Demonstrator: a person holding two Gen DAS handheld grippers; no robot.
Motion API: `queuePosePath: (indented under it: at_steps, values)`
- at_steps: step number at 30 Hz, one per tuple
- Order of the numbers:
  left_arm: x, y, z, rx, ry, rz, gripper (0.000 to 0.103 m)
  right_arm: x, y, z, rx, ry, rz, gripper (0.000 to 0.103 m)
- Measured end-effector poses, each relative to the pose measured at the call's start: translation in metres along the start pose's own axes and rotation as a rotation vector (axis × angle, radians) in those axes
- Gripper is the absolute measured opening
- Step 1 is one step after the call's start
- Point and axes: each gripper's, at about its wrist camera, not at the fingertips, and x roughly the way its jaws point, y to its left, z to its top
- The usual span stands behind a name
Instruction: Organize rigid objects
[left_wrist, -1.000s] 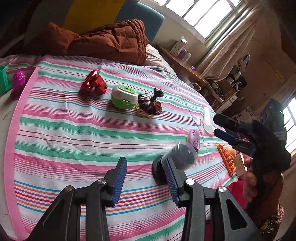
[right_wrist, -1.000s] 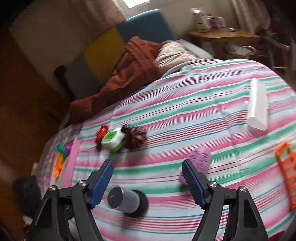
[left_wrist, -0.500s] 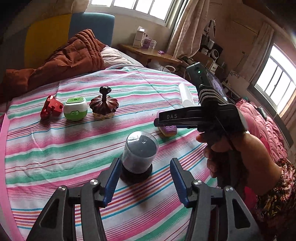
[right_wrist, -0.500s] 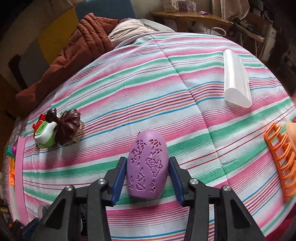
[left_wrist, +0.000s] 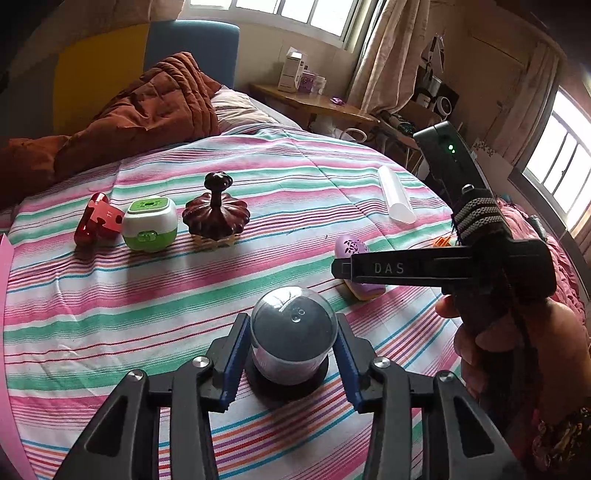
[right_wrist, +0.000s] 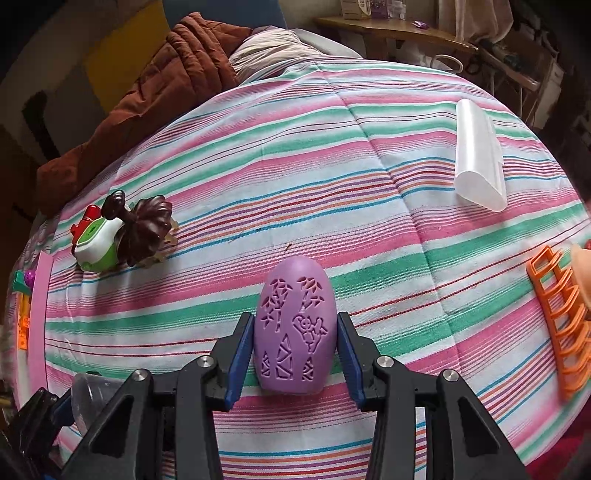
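Note:
A clear-domed dark jar (left_wrist: 293, 341) on a black base stands on the striped bedspread between my left gripper's (left_wrist: 291, 360) blue pads, which touch its sides. A purple carved egg-shaped case (right_wrist: 295, 332) lies between my right gripper's (right_wrist: 295, 350) pads, which touch it; it also shows in the left wrist view (left_wrist: 351, 247). A row stands farther back: red toy (left_wrist: 98, 219), green-and-white box (left_wrist: 149, 223), dark brown lidded dish (left_wrist: 216, 214).
A translucent white tube (right_wrist: 478, 155) lies at the far right. An orange rack (right_wrist: 561, 325) sits at the right edge. A brown quilt (left_wrist: 147, 110) and pillow are at the head of the bed. Small toys (right_wrist: 22, 295) lie beyond the pink border at left.
My left gripper moved forward around the domed jar and closed onto it. My right gripper moved onto the purple case and narrowed to touch its sides.

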Motion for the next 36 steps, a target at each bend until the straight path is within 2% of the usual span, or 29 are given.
queuePosePath:
  at_steps: [11,18,24,29,36]
  values:
    - [-0.037,0.043,-0.014,-0.122,-0.022,-0.001,0.043,-0.008,0.048,-0.016,-0.175,-0.030,0.094,0.044]
    - [-0.085,0.070,-0.013,-0.153,-0.111,0.038,0.043,-0.010,0.062,-0.025,-0.230,-0.045,0.107,0.044]
    - [-0.122,0.110,-0.011,-0.213,-0.176,0.099,0.043,-0.008,0.071,-0.031,-0.246,-0.038,0.120,0.044]
    - [-0.144,0.159,-0.013,-0.280,-0.211,0.193,0.043,-0.012,0.076,-0.032,-0.257,-0.055,0.145,0.044]
    - [-0.146,0.235,-0.017,-0.389,-0.170,0.339,0.043,-0.018,0.084,-0.034,-0.259,-0.078,0.179,0.044]
